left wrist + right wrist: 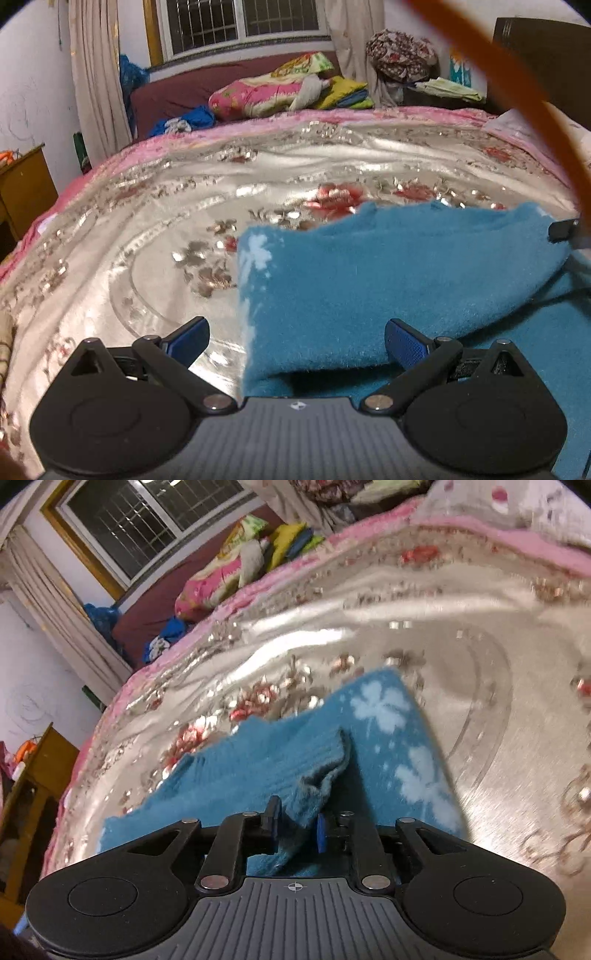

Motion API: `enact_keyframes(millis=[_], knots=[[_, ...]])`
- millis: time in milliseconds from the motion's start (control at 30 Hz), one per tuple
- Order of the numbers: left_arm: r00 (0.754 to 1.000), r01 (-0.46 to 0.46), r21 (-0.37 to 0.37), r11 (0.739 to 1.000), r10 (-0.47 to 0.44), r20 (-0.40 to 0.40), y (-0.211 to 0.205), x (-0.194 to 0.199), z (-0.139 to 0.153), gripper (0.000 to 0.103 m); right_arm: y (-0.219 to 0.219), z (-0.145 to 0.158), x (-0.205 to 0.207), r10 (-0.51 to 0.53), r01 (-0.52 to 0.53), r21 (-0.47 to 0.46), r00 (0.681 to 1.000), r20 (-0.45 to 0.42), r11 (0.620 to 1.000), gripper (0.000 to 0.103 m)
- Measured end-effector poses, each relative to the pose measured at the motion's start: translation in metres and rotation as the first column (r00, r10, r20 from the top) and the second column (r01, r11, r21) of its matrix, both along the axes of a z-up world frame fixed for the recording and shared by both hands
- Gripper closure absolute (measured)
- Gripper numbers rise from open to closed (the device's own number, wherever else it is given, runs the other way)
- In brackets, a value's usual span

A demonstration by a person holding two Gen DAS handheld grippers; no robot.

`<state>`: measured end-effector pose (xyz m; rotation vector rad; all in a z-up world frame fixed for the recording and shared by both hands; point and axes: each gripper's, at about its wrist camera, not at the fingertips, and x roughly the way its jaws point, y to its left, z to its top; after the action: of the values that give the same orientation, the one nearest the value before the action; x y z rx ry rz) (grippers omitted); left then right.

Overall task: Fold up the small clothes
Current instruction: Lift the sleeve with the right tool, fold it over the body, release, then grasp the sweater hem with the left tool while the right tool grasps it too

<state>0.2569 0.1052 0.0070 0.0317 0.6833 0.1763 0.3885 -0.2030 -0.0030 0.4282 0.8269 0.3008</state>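
1. You are mid-fold: the blue garment (388, 280) lies on the silvery floral bedspread (184, 206), one layer already doubled over, straight ahead of both grippers.
2. Your right gripper (295, 830) has its jaws nearly closed, with a bunched edge of the garment (280, 771) between the pads; it looks pinched, though the hold may be light.
3. Your left gripper (295, 343) stands wide open and holds nothing; the folded edge lies between its fingers, untouched.
4. Next, I judge, close the left on that edge, then carry both hands across together to lay the fold flat.
5. Keep the layer taut so it doesn't slip or wrinkle.
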Motion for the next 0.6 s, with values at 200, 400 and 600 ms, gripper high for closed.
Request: enact_keyframes(millis=[200,400,600], knots=[[0.999,-0.001,-0.008,1.000,0.001,0.034,0.004,0.008,0.009,0.000,0.001,0.024,-0.018,-0.049,0.058,-0.087,0.993,0.104,0.994,0.078],[1.000,0.007,-0.002,1.000,-0.007,0.013,-0.004,0.028,-0.001,0.000,0.016,0.026,-0.017,0.095,-0.086,-0.079,0.989,0.115,0.993,0.078],[0.999,-0.015,0.019,1.000,0.016,-0.046,-0.001,0.039,-0.015,0.000,0.030,-0.005,0.000,0.125,-0.123,-0.171,0.992,0.006,0.978,0.079]])
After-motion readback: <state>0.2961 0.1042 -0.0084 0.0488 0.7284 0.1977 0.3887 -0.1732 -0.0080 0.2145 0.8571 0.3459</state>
